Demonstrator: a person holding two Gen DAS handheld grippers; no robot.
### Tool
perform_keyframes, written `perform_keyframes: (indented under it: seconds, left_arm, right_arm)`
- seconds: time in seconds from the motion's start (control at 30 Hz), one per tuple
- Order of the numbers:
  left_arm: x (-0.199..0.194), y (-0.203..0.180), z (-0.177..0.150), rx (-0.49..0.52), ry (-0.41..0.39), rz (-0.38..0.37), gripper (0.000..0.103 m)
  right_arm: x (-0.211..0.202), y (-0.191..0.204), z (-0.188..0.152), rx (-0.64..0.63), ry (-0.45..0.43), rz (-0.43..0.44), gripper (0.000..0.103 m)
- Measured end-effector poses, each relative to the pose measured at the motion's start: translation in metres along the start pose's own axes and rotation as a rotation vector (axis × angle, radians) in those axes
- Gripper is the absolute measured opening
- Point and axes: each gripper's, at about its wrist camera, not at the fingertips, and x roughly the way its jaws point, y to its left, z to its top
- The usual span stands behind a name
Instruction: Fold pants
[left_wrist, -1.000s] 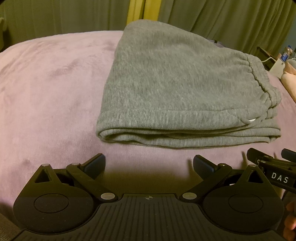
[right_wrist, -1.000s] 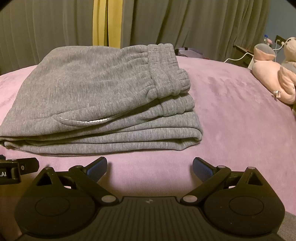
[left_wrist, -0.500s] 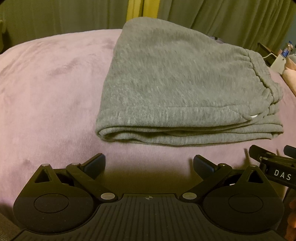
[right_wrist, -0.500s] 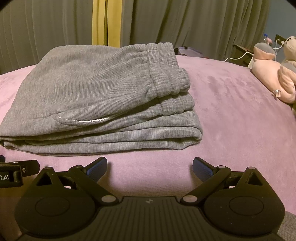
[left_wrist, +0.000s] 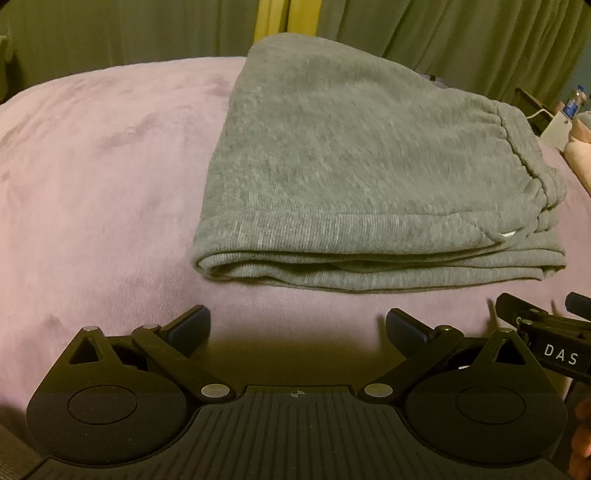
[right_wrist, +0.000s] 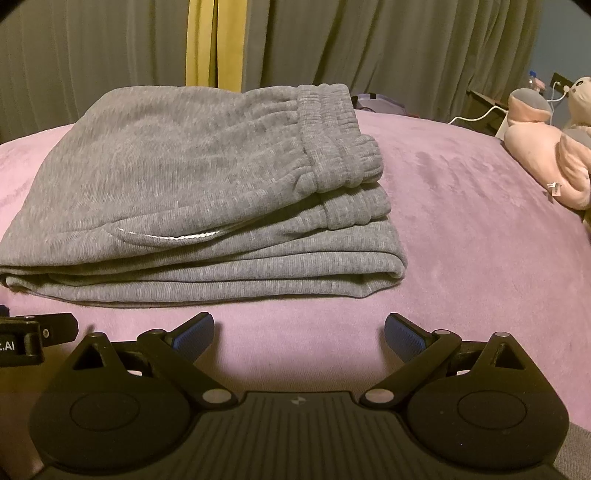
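Observation:
The grey sweatpants lie folded in a thick stack on the pink blanket, waistband on the right. They also show in the right wrist view, with the elastic waistband on top. My left gripper is open and empty, a short way in front of the stack's near edge. My right gripper is open and empty, also in front of the near edge, toward the waistband end. Neither touches the pants. The right gripper shows at the right edge of the left wrist view.
Grey-green curtains with a yellow strip hang behind the bed. A pink plush toy lies on the blanket at the far right, with a white cable and a bottle behind it.
The left gripper has pulled back and drifted slightly; the pants sit a little higher in its view. The right gripper has barely moved. Both stay open.

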Motion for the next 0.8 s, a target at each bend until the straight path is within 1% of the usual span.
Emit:
perform_keyframes:
  seconds: [0.13,0.5,0.8]
  left_arm:
    - [-0.0002,-0.0003,0.0001,-0.001,0.001,0.000,0.103]
    - [-0.0006,0.0080,0.0009,-0.049,-0.001,-0.022,0.103]
    - [-0.0004,0.0072,0.0012,-0.046,0.001,-0.017,0.103]
  right_arm:
    - [0.0002,0.0005,-0.0005,-0.005,0.000,-0.001,0.099]
    - [0.0013,0.0021,-0.0016,-0.016,0.004,-0.006,0.099]
    - [0.0021,0.0019,-0.0025,-0.018,0.006,-0.008,0.099]
